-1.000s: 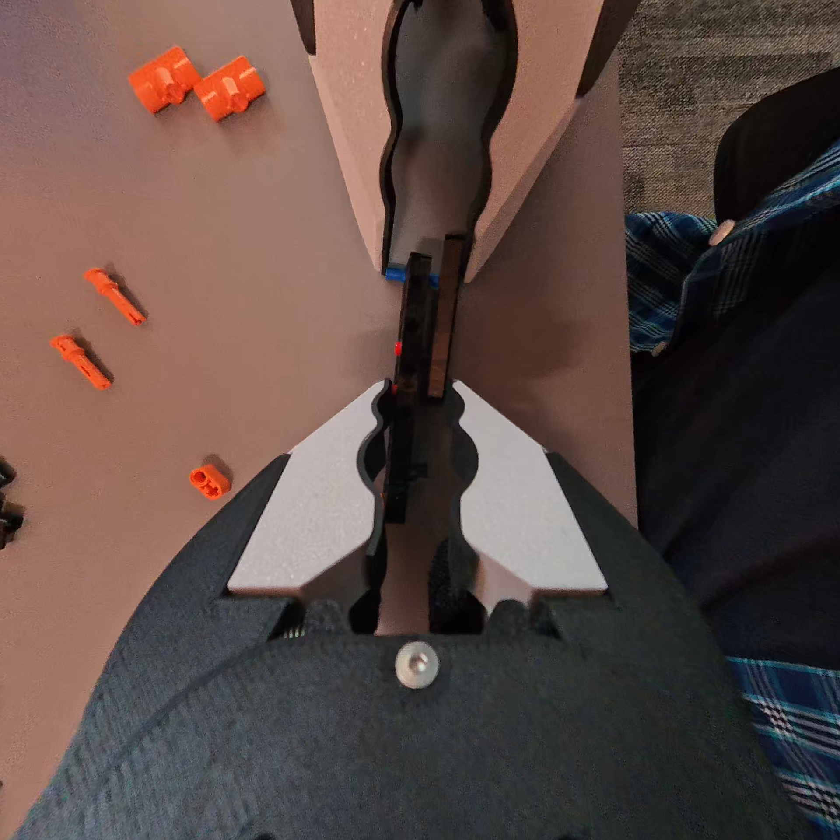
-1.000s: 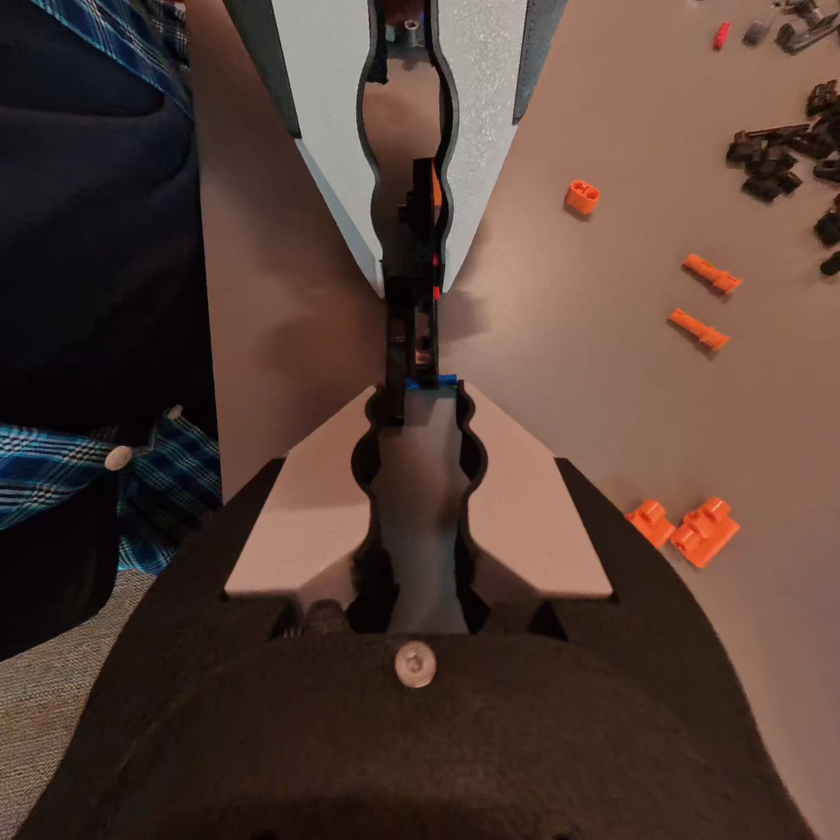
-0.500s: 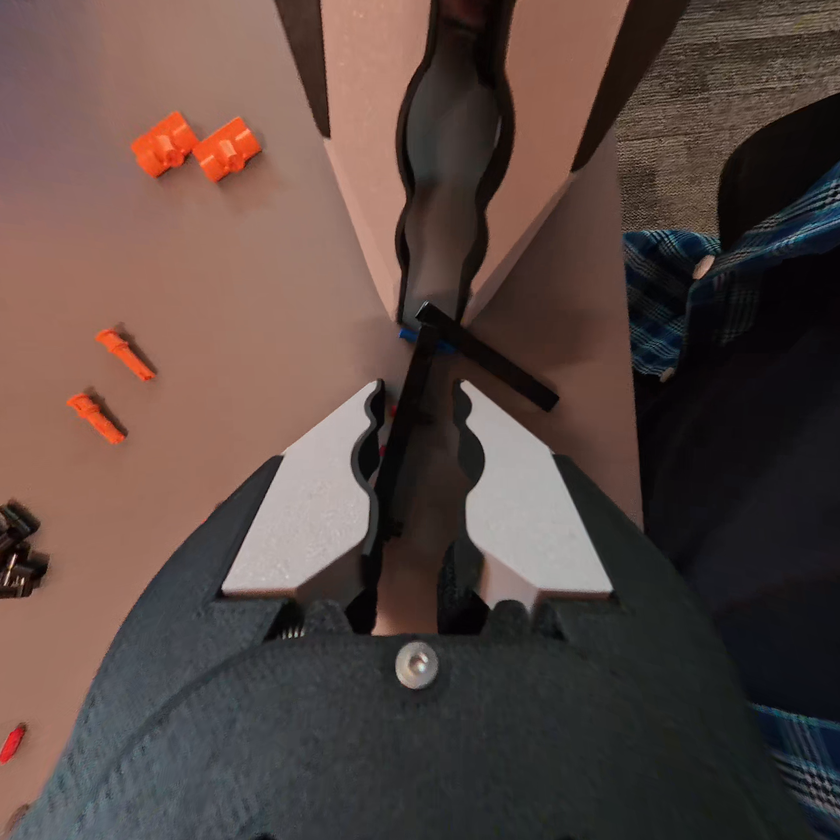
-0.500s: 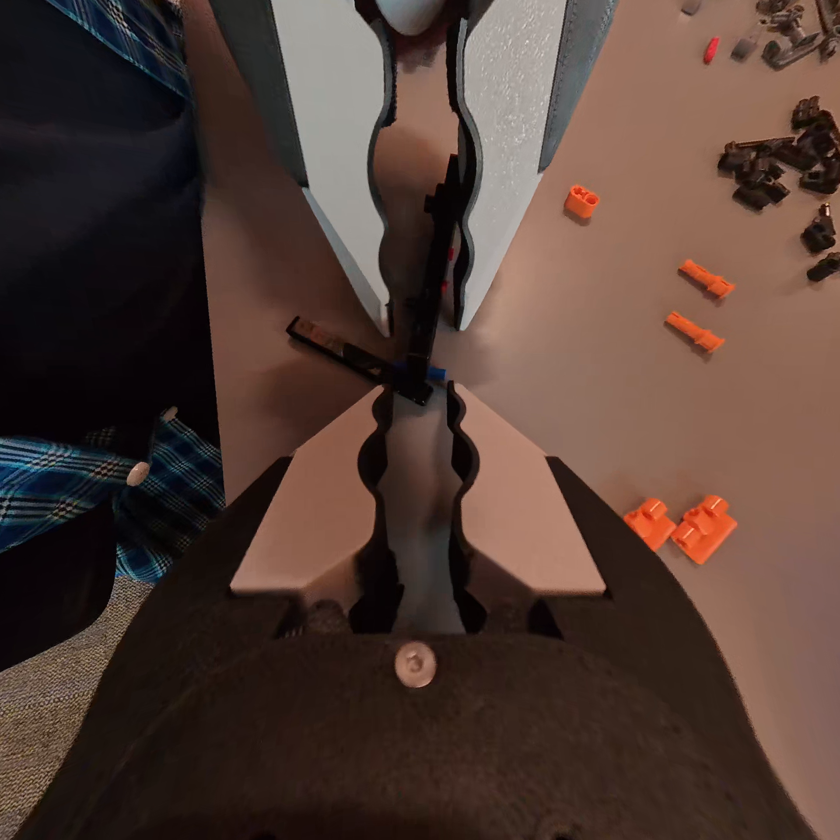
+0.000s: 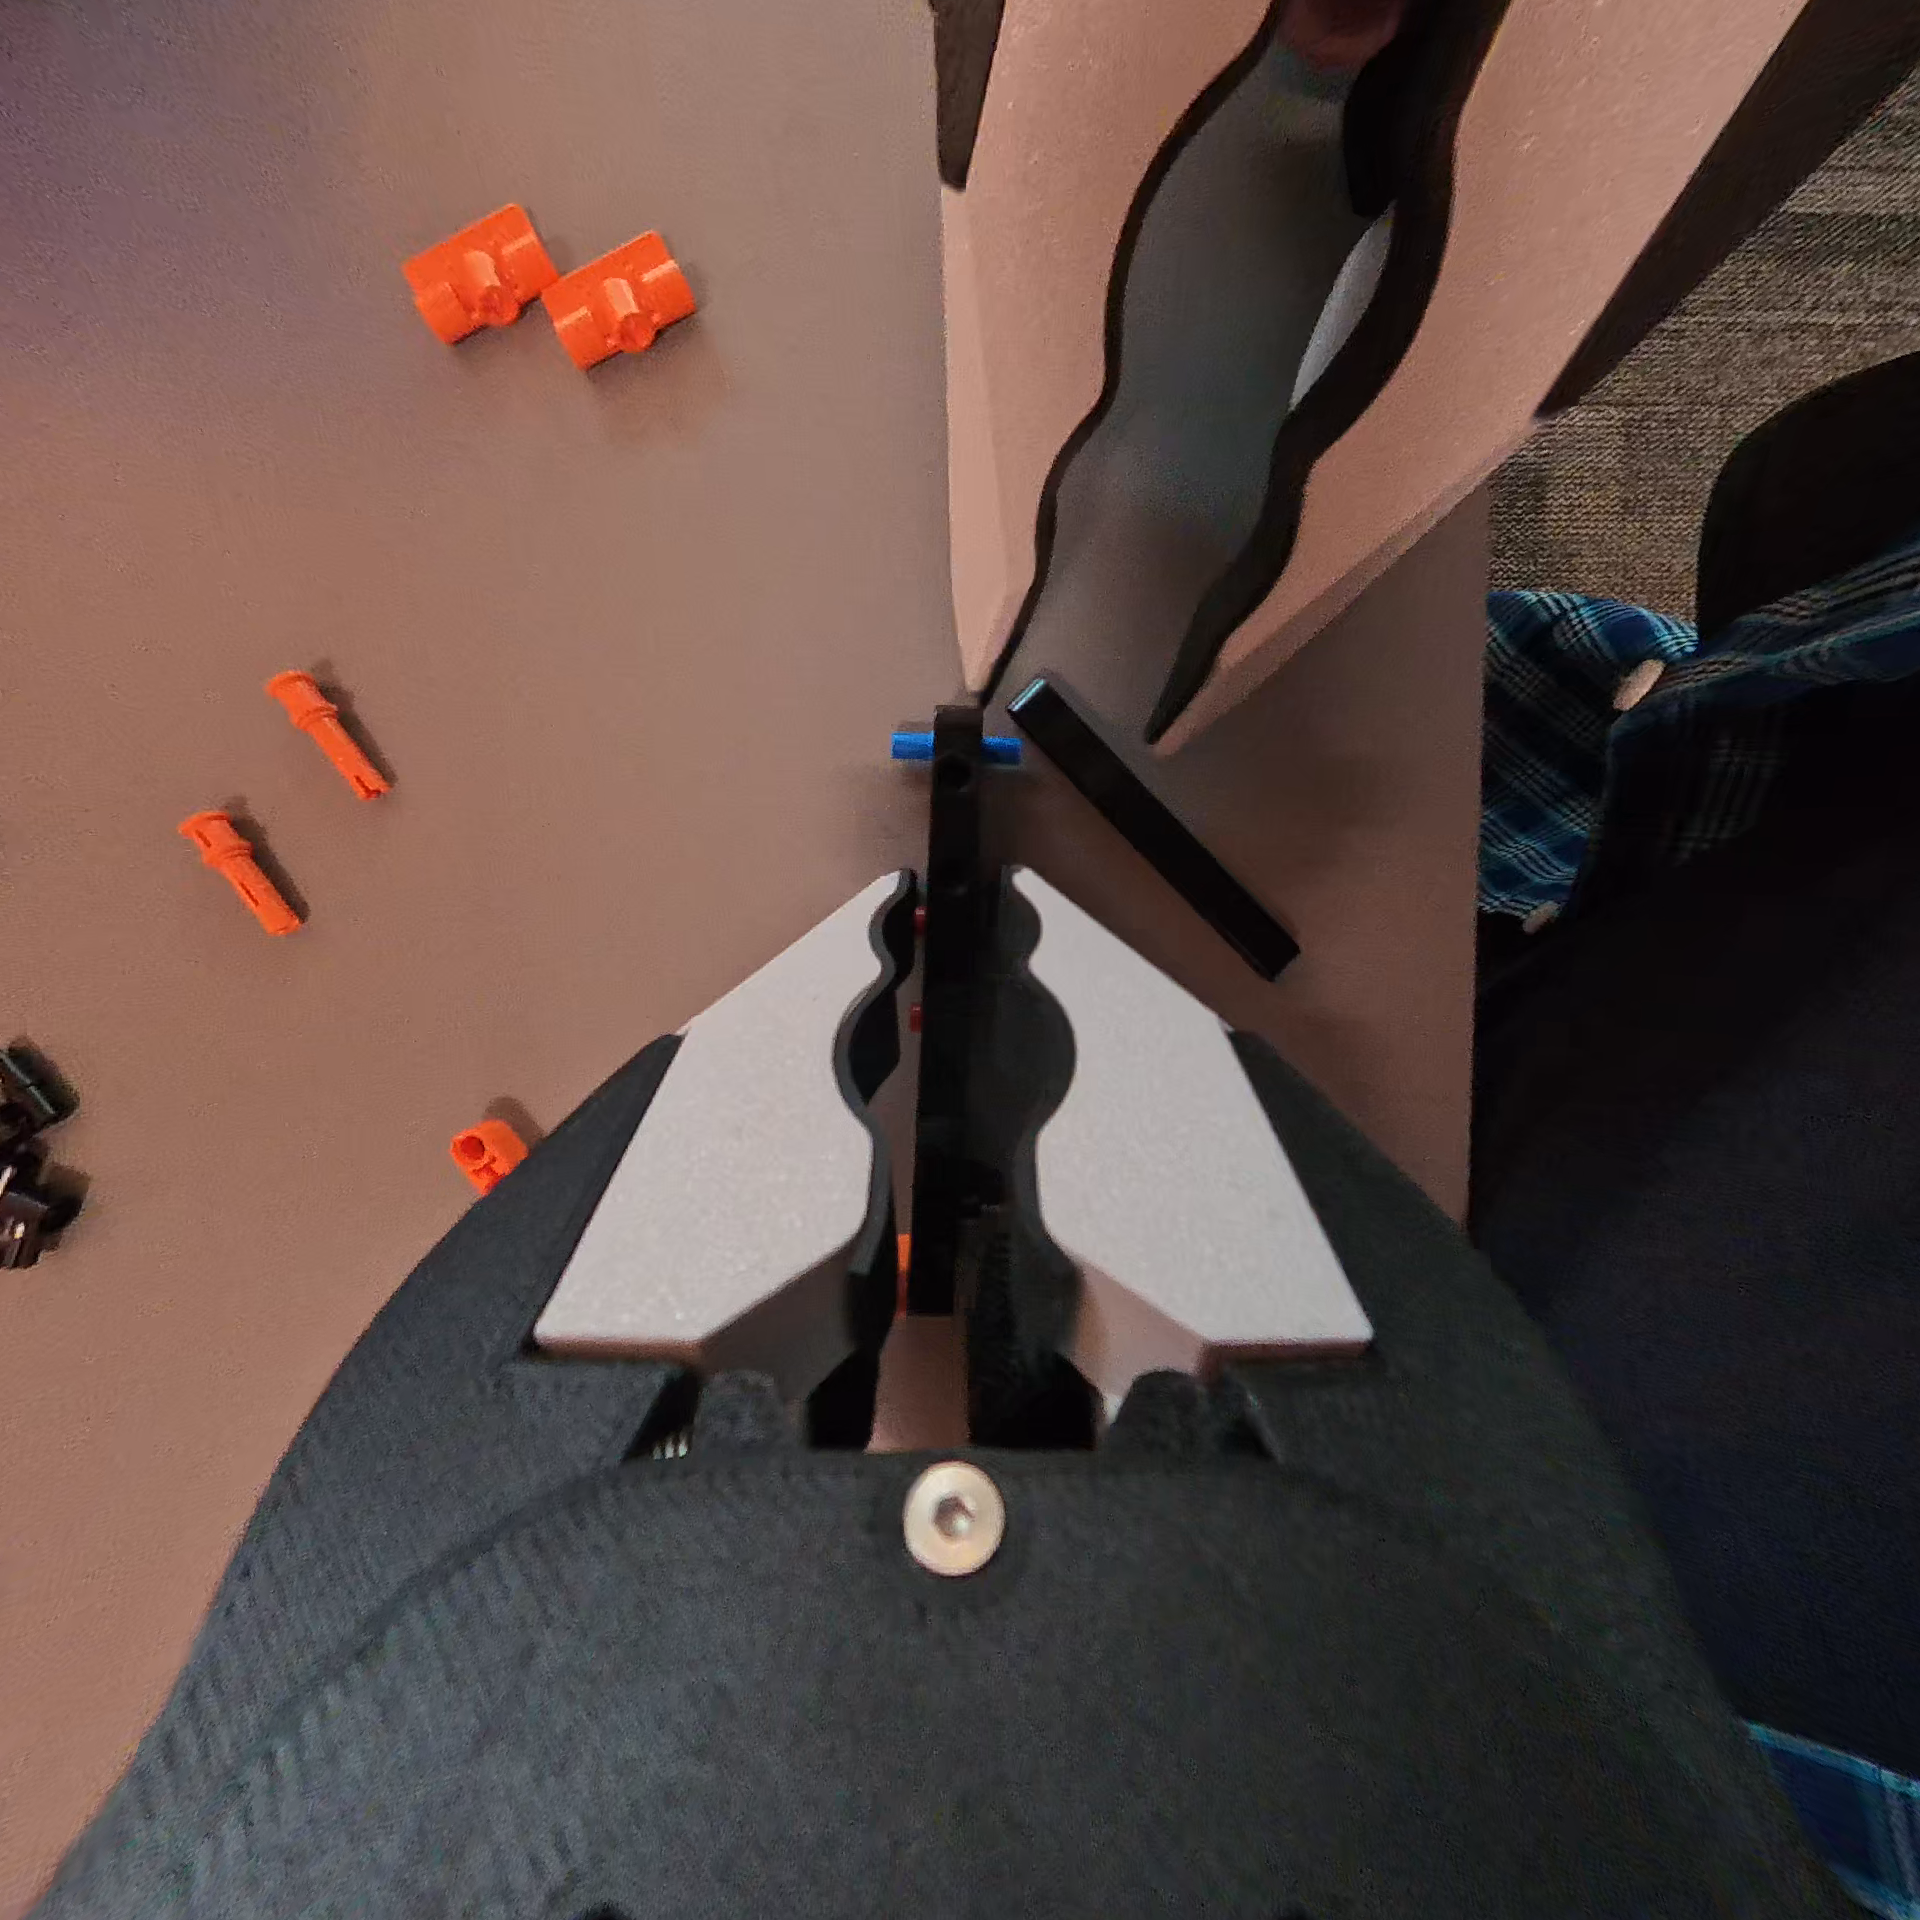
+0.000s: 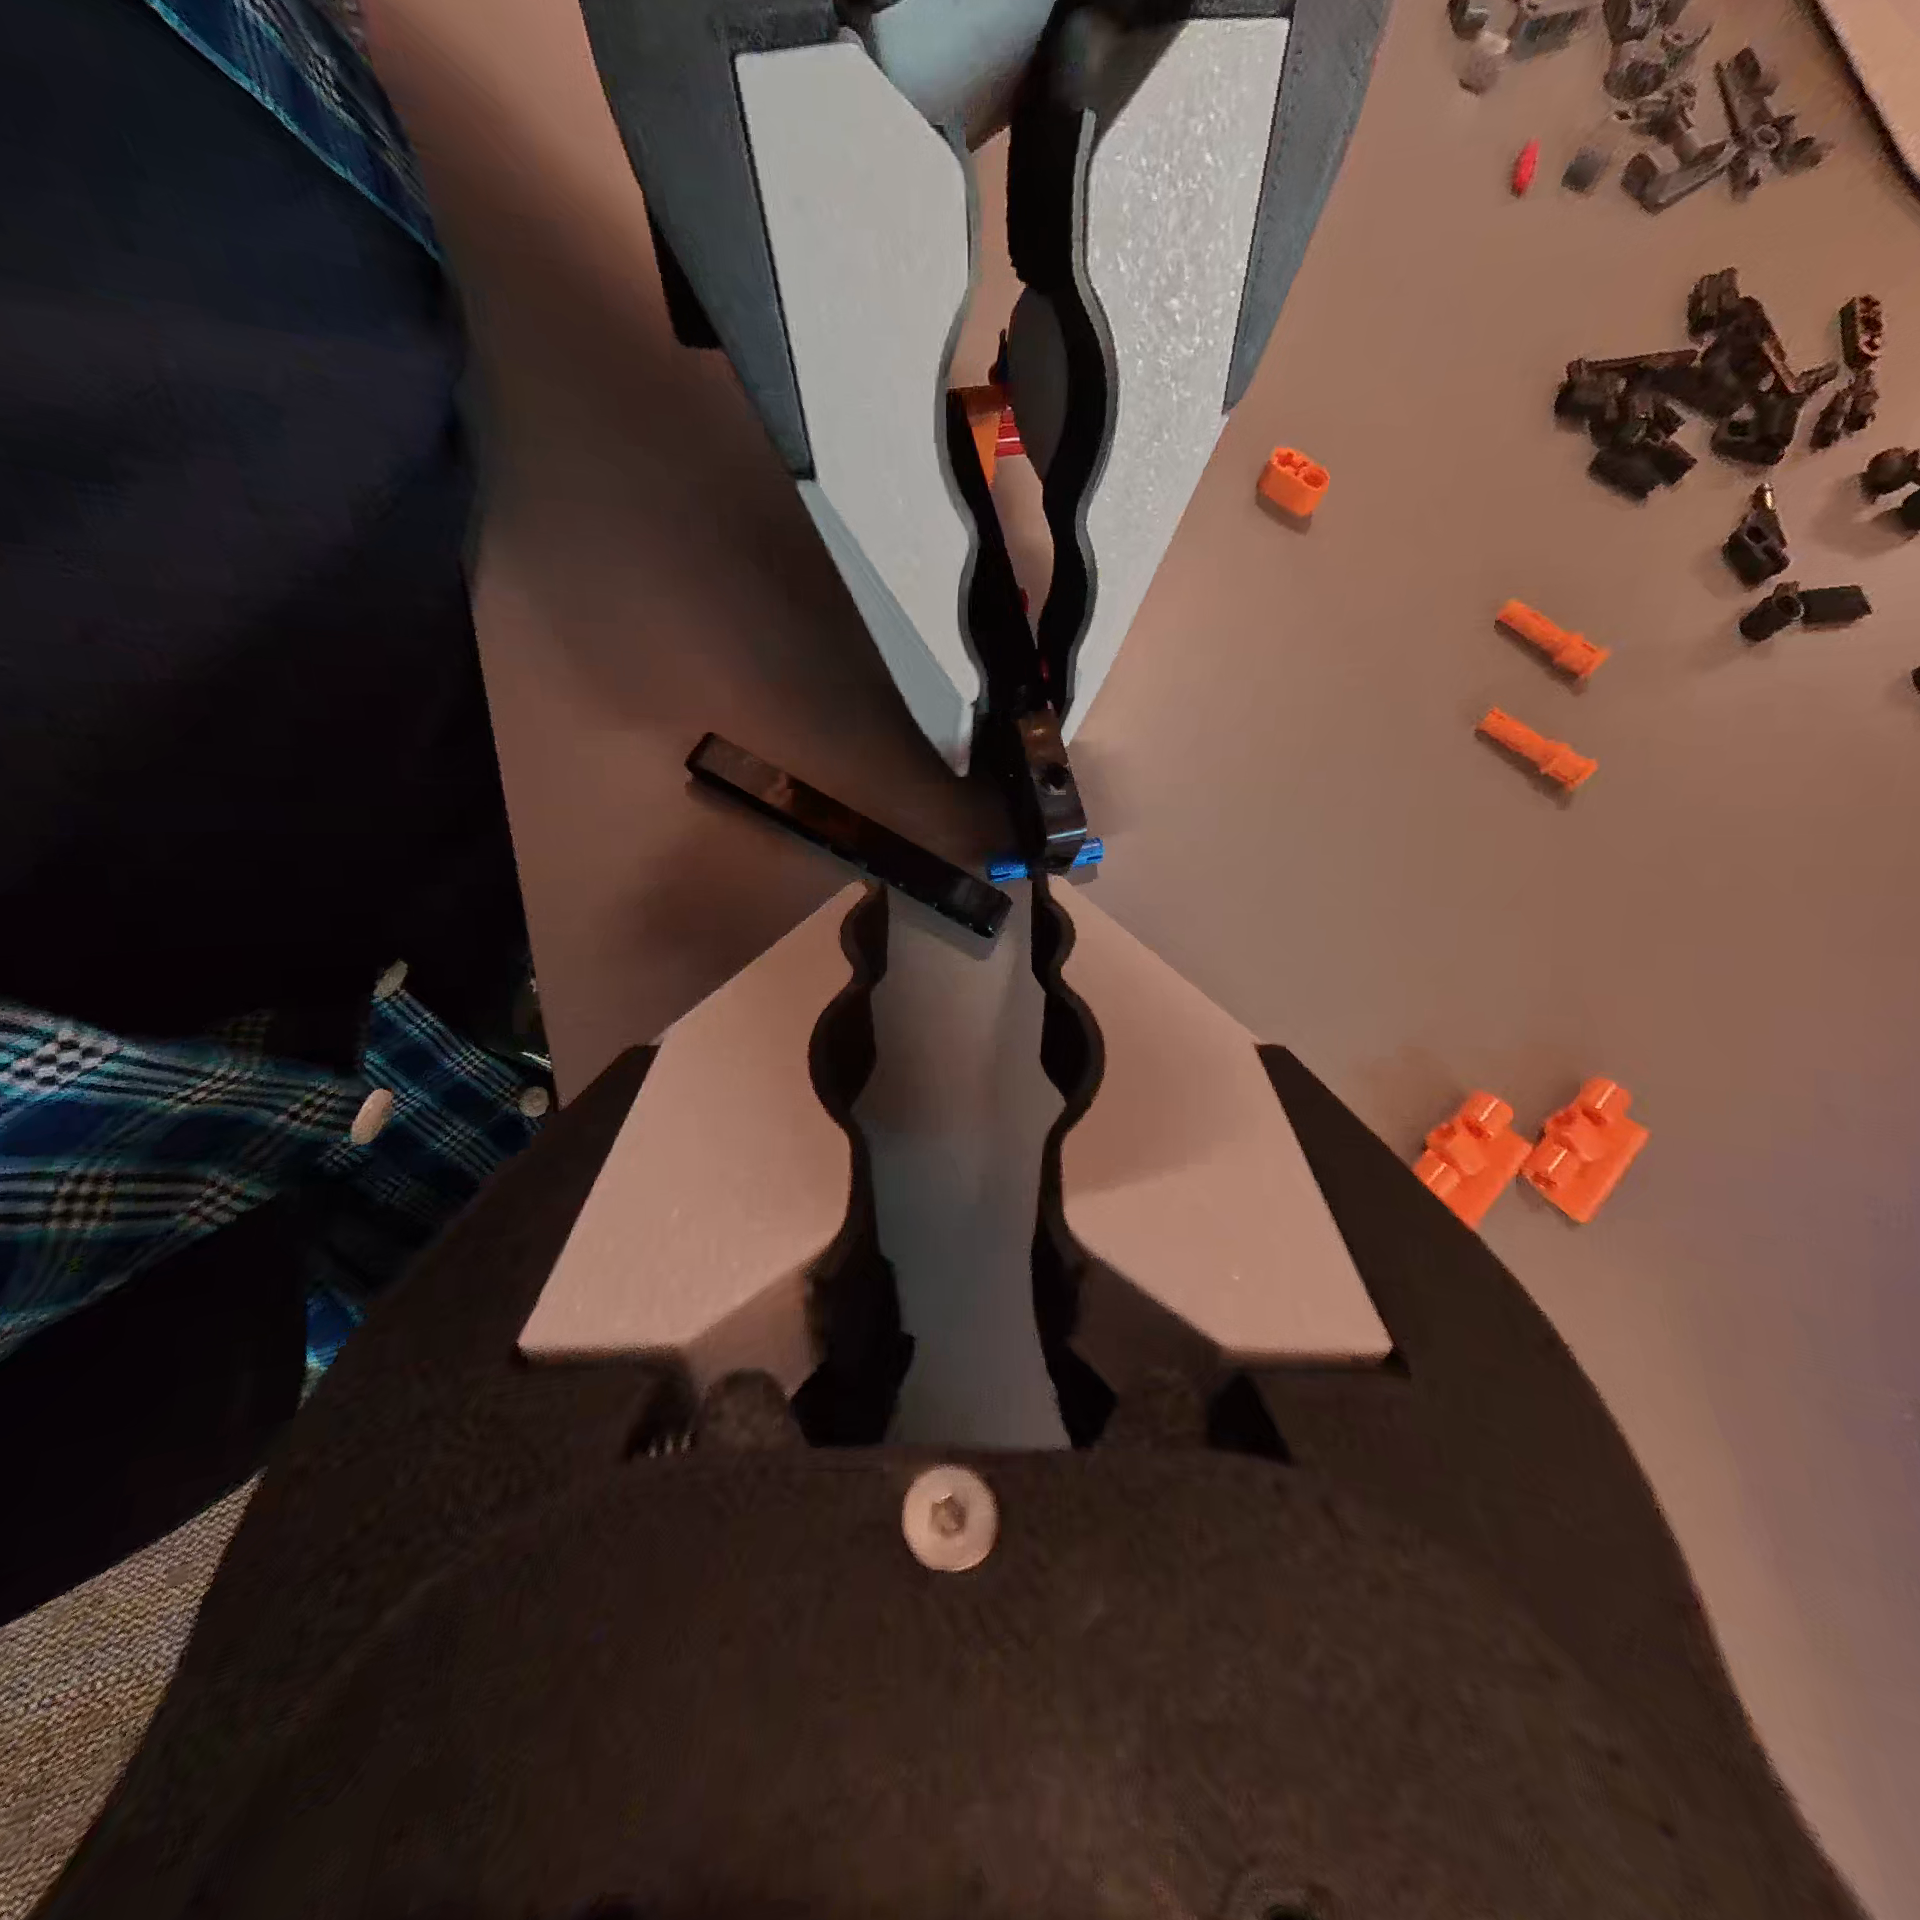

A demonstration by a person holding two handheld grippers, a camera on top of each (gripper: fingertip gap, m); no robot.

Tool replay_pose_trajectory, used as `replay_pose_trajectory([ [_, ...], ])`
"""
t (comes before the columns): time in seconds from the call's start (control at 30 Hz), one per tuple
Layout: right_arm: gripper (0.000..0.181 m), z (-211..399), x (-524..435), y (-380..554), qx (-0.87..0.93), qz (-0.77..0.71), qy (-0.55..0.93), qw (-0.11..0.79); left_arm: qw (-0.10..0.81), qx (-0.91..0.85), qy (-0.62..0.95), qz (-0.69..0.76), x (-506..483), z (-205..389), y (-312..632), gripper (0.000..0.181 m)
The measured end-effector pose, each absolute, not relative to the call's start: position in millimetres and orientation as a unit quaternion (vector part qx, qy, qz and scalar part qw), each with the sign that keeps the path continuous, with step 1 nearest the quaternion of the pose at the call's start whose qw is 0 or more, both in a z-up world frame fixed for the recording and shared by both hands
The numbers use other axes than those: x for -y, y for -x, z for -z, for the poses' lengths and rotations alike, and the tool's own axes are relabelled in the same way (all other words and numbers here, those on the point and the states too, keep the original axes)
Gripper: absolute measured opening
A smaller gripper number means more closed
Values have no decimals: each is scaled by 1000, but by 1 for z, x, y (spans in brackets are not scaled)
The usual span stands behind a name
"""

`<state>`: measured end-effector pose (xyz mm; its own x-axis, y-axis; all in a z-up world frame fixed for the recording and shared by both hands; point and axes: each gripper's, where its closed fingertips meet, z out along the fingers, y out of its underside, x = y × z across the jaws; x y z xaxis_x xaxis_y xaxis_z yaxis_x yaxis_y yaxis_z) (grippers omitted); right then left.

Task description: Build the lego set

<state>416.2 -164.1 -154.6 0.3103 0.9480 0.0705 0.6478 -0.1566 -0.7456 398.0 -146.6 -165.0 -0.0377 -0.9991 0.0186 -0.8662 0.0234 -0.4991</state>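
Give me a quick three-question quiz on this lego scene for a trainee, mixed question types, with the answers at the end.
1. True or false: the right claw is clamped on the loose black beam.
2. The left claw holds a black beam assembly. What colour is the pin through its far end? A) red B) blue C) orange
3. How many long orange pins lie on the table?

Key: 1. False: its jaws stand open around the beam's end. 2. B. 3. Two.
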Motion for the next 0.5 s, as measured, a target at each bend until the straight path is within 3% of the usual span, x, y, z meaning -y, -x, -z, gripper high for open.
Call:
replay_pose_trajectory([
  [0.17,10,162,168,-410,563,-212,723,339,179,-689,676,189,147,165,-397,14],
  [0.5,8,161,167,-414,555,-188,728,356,183,-686,678,190,151,165,-393,12],
])
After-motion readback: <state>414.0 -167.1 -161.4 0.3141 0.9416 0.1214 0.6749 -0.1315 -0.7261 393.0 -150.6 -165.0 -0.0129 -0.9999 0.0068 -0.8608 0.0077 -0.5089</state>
